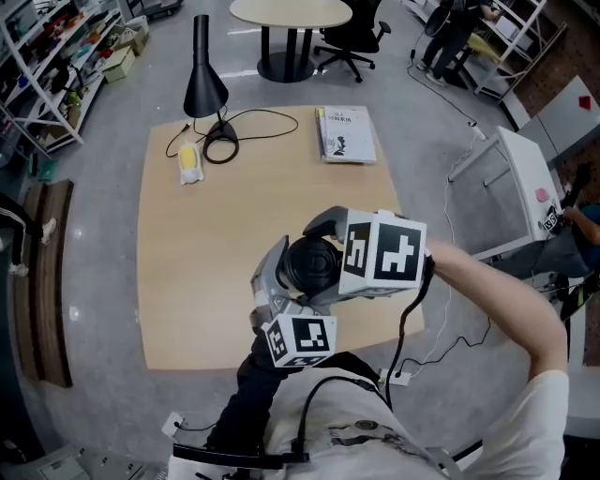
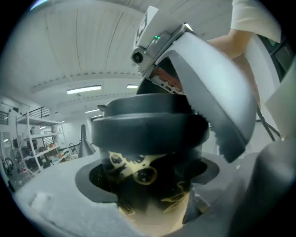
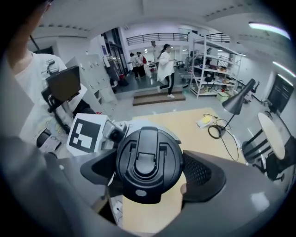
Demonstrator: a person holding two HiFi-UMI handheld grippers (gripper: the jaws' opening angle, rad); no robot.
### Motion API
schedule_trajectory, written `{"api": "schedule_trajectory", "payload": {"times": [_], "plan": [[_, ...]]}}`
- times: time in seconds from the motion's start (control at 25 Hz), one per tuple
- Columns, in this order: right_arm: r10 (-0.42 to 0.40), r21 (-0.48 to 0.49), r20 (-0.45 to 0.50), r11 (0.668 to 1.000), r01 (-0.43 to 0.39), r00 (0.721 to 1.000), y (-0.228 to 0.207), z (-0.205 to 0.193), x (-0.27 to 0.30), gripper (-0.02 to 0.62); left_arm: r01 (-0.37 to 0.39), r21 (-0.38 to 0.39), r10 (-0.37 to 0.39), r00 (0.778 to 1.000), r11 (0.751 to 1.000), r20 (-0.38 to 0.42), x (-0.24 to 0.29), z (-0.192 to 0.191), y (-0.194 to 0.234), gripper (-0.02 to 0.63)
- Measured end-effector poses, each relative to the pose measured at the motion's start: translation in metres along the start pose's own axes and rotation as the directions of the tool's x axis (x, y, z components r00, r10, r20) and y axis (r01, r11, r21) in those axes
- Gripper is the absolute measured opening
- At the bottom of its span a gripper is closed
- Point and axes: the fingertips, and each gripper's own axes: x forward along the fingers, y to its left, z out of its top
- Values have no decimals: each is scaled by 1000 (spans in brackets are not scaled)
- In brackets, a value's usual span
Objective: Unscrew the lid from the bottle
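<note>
A dark bottle with gold print sits between the jaws of my left gripper, which is shut on its body. Its black flip-top lid is still on the neck. My right gripper comes down from above, and its two dark pads press on the lid's left and right sides. In the head view both grippers meet over the near edge of the table: the lid shows between the right gripper's marker cube and the left gripper's cube. The bottle's body is hidden there.
On the far side of the wooden table stand a black desk lamp with its coiled cable, a yellow-and-white object and a book. Beyond are a round table and an office chair.
</note>
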Motion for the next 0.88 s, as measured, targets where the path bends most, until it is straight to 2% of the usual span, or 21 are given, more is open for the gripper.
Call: {"api": "schedule_trajectory", "payload": {"times": [0.12, 0.16, 0.24, 0.32, 0.48, 0.56, 0.6, 0.64, 0.72, 0.8, 0.84, 0.88], "plan": [[34, -158, -111, 986, -51, 993, 12, -13, 3, 445, 99, 37, -100, 995, 994, 10, 0, -1, -17, 451], [39, -236, -150, 969, -74, 988, 16, -19, 3, 445, 153, 36, -154, 988, 988, 22, -1, 0, -25, 451], [45, -399, -223, 907, -133, 974, 27, -31, -1, 445, 269, 37, -271, 961, 962, 56, -4, 5, -43, 451], [51, -515, -291, 833, -201, 955, 37, -39, -5, 445, 381, 46, -384, 919, 923, 89, -9, 11, -58, 451], [41, -641, -424, 692, -331, 905, 54, -52, -11, 442, 571, 76, -576, 809, 817, 119, -24, 13, -85, 451], [25, -664, -460, 653, -363, 888, 58, -55, -16, 442, 632, 72, -635, 761, 772, 136, -31, 15, -93, 451], [32, -659, -465, 654, -370, 885, 60, -55, -19, 442, 648, 64, -650, 746, 759, 148, -33, 16, -96, 451], [51, -645, -455, 669, -369, 889, 62, -53, -21, 440, 656, 53, -655, 739, 753, 160, -35, 17, -97, 451], [121, -591, -371, 734, -335, 921, 65, -46, -27, 430, 650, 28, -644, 744, 759, 177, -36, 17, -96, 451], [179, -512, -202, 819, -259, 963, 60, -33, -36, 428, 630, -9, -617, 762, 776, 195, -37, 18, -89, 451], [190, -466, -92, 859, -211, 977, 55, -25, -41, 428, 618, -33, -600, 773, 785, 206, -37, 19, -85, 451], [193, -415, 37, 896, -160, 981, 49, -15, -48, 428, 604, -57, -581, 784, 795, 220, -36, 21, -79, 451]]}}
